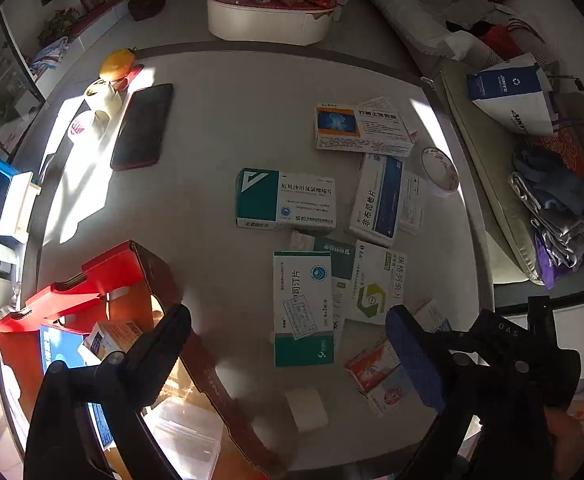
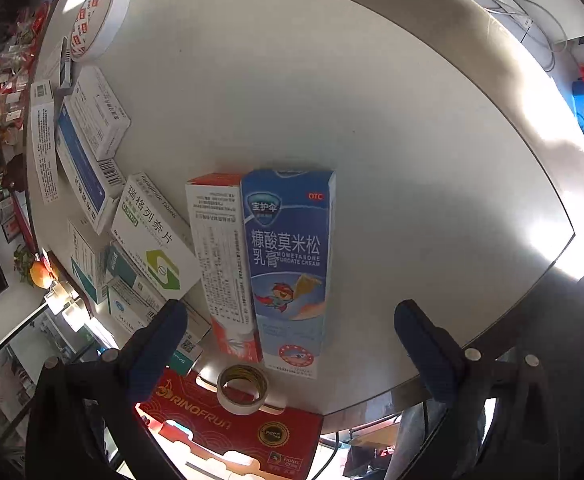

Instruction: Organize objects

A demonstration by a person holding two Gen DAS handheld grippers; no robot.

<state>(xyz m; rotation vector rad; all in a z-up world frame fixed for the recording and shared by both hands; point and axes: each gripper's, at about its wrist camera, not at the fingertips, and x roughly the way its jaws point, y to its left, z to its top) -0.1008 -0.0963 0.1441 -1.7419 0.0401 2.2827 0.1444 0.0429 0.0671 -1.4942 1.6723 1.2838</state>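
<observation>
Both the left gripper [image 1: 287,354] and right gripper [image 2: 287,340] hover with jaws spread wide and empty above medicine boxes [image 1: 285,200] strewn on the white desk [image 2: 392,120].

Red box [image 1: 103,280] partly behind hand-held gripper [image 1: 287,344], contents blurred.

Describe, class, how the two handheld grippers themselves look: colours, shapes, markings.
Both the left gripper and right gripper have black angular fingers joined by round silver bolts. Their inner pads are textured dark blue. Pale lettering marks the left one's frame. No cables or sleeves show.
</observation>
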